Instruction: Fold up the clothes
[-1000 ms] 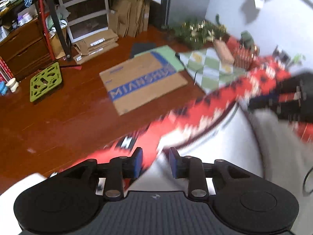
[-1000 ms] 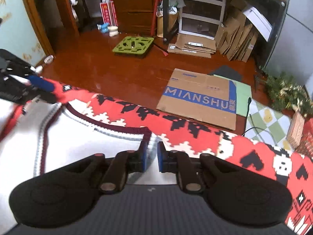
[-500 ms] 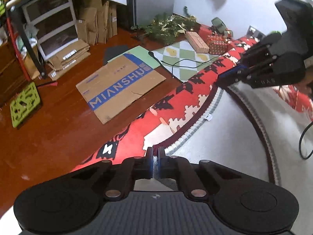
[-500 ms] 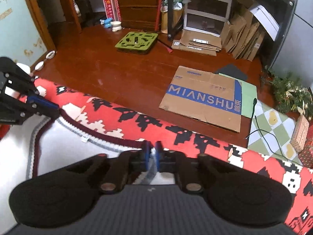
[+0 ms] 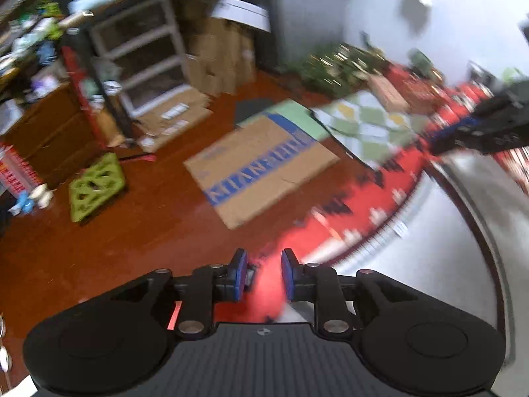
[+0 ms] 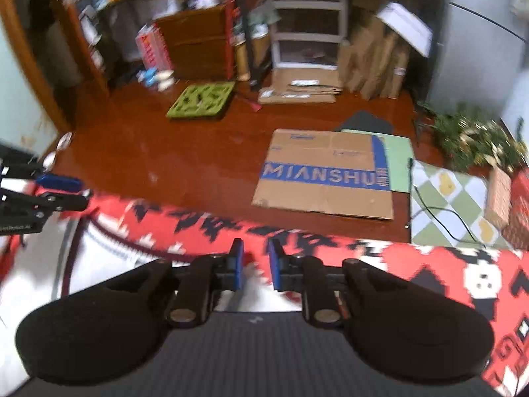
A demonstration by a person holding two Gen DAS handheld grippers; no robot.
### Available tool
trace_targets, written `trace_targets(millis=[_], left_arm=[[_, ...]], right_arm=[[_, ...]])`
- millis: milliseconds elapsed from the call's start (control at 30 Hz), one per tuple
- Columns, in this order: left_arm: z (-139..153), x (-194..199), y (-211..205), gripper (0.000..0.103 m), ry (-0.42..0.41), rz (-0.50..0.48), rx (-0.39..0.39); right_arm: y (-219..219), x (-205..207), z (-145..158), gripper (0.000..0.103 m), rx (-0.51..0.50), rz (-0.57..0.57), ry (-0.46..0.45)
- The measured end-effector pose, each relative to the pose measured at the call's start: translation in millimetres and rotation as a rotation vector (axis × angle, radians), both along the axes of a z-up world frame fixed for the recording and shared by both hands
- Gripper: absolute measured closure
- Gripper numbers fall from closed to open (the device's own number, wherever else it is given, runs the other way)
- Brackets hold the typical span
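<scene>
Left wrist view: the left tool [image 5: 261, 274] stands open and empty over the red patterned blanket [image 5: 360, 198], just left of the white sweater [image 5: 429, 248] spread across it. Right of the sweater's dark-trimmed edge, the right tool [image 6: 254, 269] also gapes open, gripping nothing.
</scene>
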State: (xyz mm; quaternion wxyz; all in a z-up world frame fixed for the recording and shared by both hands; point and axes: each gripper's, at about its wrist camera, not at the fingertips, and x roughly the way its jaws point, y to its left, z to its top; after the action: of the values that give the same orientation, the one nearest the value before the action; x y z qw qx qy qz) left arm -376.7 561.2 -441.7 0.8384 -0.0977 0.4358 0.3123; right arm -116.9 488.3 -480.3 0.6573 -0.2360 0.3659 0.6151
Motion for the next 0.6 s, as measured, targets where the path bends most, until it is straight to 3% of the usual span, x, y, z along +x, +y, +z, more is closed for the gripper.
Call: trace_targets(millis=[167,367,600], left_arm=[[29,-23,-1,0.079,-0.111,0.143,-0.049],[35,-48,-44,0.073,-0.108,0.169,-0.129],[20,-79,-116,0.074,-0.121,0.294,-0.242]], right_arm=[[-36,33,25,0.085,0.001,-0.109,0.025],[-108,53,29,0.085,-0.089,-0.162,0.034],[-184,28,11,0.081,-0.171,-0.226,0.108]])
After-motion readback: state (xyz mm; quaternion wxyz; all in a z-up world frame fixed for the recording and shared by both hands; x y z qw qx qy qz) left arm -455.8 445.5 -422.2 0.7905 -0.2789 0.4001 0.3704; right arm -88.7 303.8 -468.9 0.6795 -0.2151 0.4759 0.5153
